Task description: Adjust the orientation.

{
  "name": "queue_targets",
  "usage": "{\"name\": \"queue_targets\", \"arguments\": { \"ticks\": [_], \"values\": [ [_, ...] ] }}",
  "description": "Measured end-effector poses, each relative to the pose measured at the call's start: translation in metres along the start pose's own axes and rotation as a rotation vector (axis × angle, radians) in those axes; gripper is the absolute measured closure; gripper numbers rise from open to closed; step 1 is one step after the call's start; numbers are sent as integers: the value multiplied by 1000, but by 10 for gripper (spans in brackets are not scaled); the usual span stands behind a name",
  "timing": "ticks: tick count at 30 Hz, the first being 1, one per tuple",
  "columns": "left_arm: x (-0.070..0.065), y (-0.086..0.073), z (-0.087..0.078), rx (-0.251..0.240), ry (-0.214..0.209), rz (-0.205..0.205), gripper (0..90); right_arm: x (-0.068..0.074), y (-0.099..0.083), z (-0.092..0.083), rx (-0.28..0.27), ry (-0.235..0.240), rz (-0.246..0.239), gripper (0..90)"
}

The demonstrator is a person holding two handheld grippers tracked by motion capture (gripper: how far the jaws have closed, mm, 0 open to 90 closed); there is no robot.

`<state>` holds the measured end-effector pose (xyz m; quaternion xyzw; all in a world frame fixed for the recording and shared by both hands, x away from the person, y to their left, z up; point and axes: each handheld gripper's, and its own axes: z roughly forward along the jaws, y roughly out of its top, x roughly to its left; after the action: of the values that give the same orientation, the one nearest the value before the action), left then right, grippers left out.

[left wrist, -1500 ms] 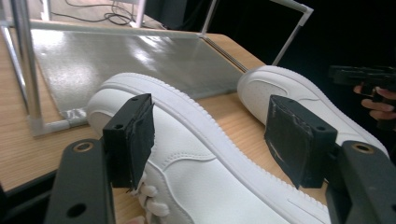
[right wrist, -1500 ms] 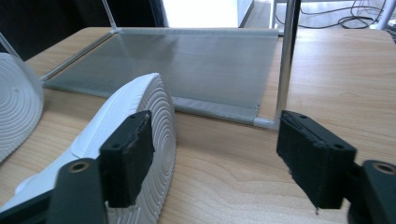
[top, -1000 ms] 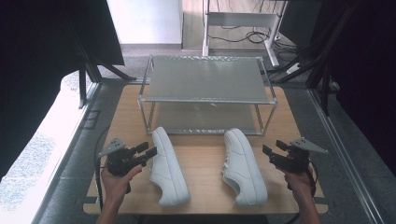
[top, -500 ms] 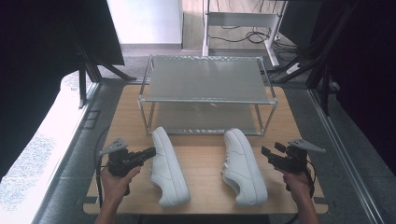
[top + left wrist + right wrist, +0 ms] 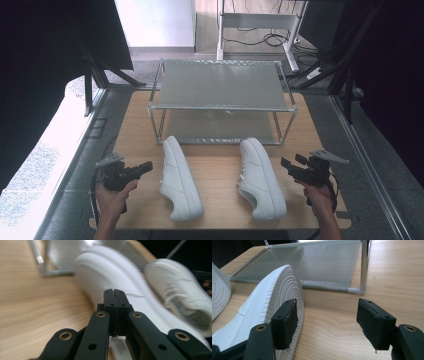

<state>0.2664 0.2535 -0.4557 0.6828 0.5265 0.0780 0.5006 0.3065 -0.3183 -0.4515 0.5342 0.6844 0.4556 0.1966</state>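
Two white sneakers lie on the wooden worktop [image 5: 220, 165] just in front of the wire shelf rack [image 5: 222, 90], toes towards it, likely lined up for shelving. The left gripper [image 5: 146, 165] points at the left sneaker [image 5: 179, 184], fingers pressed together on nothing, while the right gripper [image 5: 284, 163] waits beside the right sneaker [image 5: 260, 177], fingers spread, seemingly ready to grasp

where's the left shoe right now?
In the high view the left shoe lies on the wooden table, left of centre, in front of the metal rack, between the left gripper and the right shoe.
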Motion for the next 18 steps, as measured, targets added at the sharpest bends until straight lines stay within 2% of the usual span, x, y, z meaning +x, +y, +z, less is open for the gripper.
{"name": "queue_targets", "arguments": {
  "ticks": [4,8,11,18],
  "values": [
    [6,-4,3,20,26,-19,900,0,-1,1,5,-1,-3,337],
    [8,-6,6,32,27,-27,900,1,-2,3,18,-7,-11,336],
    [9,-8,12,61,19,-41,900,1,-4,6,32,-10,-17,335],
    [6,-11,21,91,6,-37,900,2,-6,9,50,-3,-31,329]
  ]
}}
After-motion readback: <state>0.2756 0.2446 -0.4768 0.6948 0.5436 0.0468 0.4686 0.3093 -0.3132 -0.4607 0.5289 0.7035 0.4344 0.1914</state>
